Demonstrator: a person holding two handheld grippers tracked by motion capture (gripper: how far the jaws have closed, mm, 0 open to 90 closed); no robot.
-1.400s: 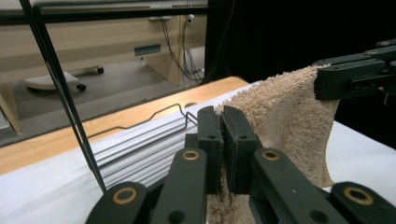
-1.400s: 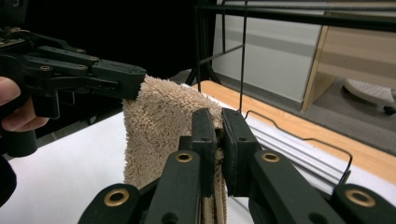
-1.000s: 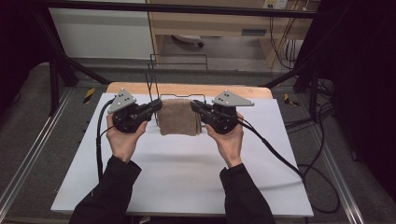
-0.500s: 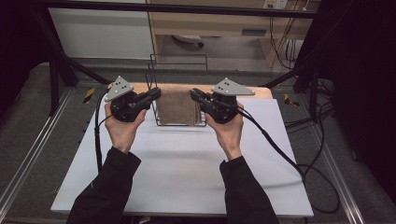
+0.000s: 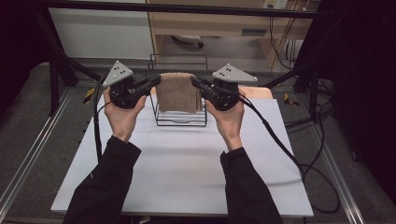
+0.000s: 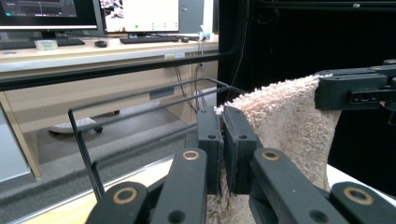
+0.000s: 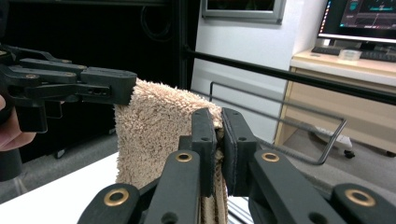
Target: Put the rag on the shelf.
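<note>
Way higher than a second ago: brown towel point(image 5: 175, 92) lifted off the white surface point(image 5: 187, 163), now hanging stretched in the upper middle of the high view, right in front of the black wire rack point(image 5: 180, 119). Left gripper point(image 5: 154, 83) clamped tight on the towel's top left corner, right gripper point(image 5: 197, 83) pinching the top right corner. Both sets of jaws basically shut, just terry cloth squeezed between the pads.

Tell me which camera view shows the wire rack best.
The high view: the wire rack stands whole on the table, behind the hanging towel. The left gripper view gives its upper bars beyond the jaws; the right gripper view gives one bent top bar.
</note>
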